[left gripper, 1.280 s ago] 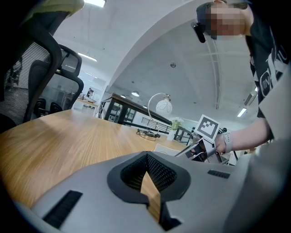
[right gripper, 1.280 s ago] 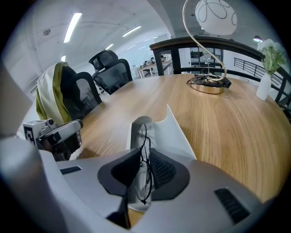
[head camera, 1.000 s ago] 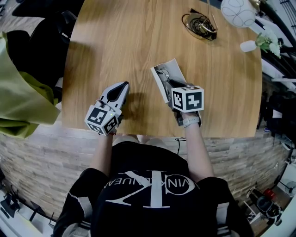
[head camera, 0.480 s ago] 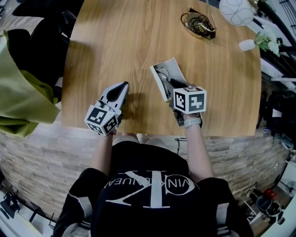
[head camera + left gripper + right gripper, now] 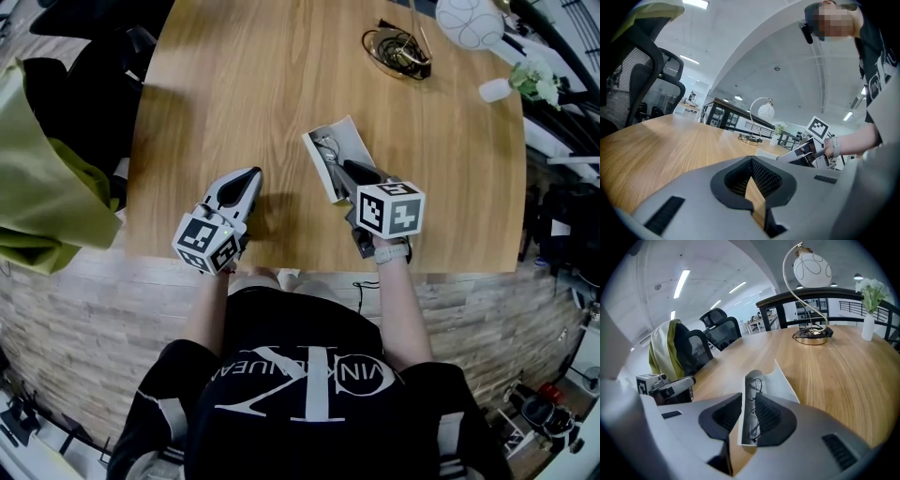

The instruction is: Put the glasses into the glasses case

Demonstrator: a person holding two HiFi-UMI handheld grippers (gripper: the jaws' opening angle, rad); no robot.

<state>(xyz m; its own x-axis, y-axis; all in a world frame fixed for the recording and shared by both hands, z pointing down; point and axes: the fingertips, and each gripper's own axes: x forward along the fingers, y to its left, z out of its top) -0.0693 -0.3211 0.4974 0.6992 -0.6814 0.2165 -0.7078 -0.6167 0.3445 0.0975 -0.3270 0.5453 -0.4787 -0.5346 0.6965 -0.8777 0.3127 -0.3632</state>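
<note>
A white glasses case (image 5: pixel 349 142) lies open on the wooden table (image 5: pixel 281 84), and thin wire-framed glasses (image 5: pixel 327 150) rest inside it. My right gripper (image 5: pixel 346 170) hovers at the case's near end with its jaws a little apart and nothing held between them. In the right gripper view the case (image 5: pixel 780 380) and the glasses (image 5: pixel 753 416) show through the gap of that gripper (image 5: pixel 747 401). To the left, my left gripper (image 5: pixel 249 174) rests near the table's front edge, shut and empty. In its own view that gripper (image 5: pixel 752 161) points along the tabletop.
A desk lamp (image 5: pixel 469 19) with a coiled base (image 5: pixel 398 52) stands at the table's far right, beside a small white vase of flowers (image 5: pixel 506 86). An office chair draped with a yellow-green jacket (image 5: pixel 47 187) stands left of the table.
My right gripper has drawn back a little toward the person and to the right. The case, the glasses and the left gripper have stayed put.
</note>
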